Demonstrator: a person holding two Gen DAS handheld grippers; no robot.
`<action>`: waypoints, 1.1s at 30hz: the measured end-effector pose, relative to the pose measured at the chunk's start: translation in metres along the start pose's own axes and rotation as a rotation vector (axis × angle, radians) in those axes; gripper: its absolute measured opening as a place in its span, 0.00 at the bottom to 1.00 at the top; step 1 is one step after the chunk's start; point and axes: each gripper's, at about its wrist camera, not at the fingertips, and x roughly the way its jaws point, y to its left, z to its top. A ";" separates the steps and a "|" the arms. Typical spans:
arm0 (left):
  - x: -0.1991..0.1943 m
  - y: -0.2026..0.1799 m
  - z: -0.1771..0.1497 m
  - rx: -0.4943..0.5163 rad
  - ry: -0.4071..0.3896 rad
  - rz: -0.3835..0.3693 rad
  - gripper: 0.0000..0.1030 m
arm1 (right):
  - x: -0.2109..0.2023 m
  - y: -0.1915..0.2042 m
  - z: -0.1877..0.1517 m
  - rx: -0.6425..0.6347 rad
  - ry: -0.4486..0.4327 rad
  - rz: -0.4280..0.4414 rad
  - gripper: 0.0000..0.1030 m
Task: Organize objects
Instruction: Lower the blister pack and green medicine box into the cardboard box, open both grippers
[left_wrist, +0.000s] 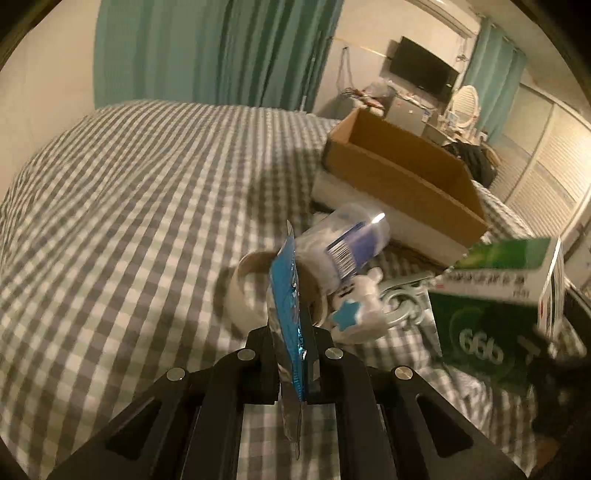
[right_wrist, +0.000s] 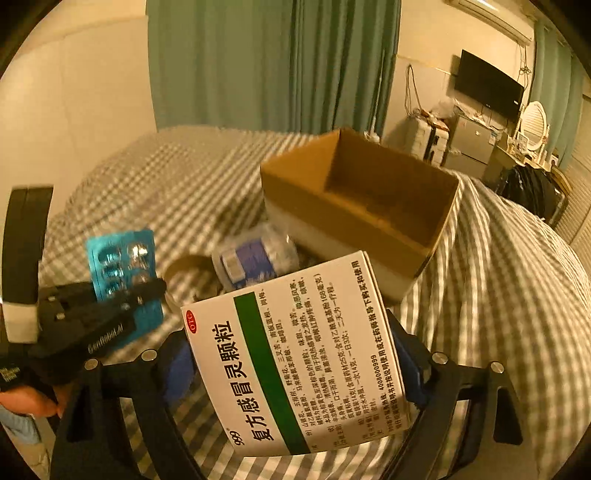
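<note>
So your right gripper is clamped on the medicine box, held up off the bed with its long side tilted up toward the open cardboard box, which sits just ahead and slightly right. Your left gripper is pinched tight on the blue blister pack, edge-on and upright, but it's further left with the clear tub in between. I'd say the right one drops first.

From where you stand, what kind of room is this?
Most likely a bedroom: a bed with a checked cover, long green curtains, and a wall-mounted television over a cluttered dresser.
</note>
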 end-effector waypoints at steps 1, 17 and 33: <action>-0.003 -0.002 0.004 0.010 -0.006 -0.009 0.07 | -0.004 -0.003 0.004 0.000 -0.004 0.014 0.84; -0.006 -0.086 0.133 0.214 -0.132 -0.060 0.07 | -0.013 -0.069 0.128 -0.128 -0.143 -0.030 0.84; 0.104 -0.131 0.155 0.315 -0.050 -0.101 0.11 | 0.068 -0.113 0.121 -0.068 -0.081 -0.018 0.94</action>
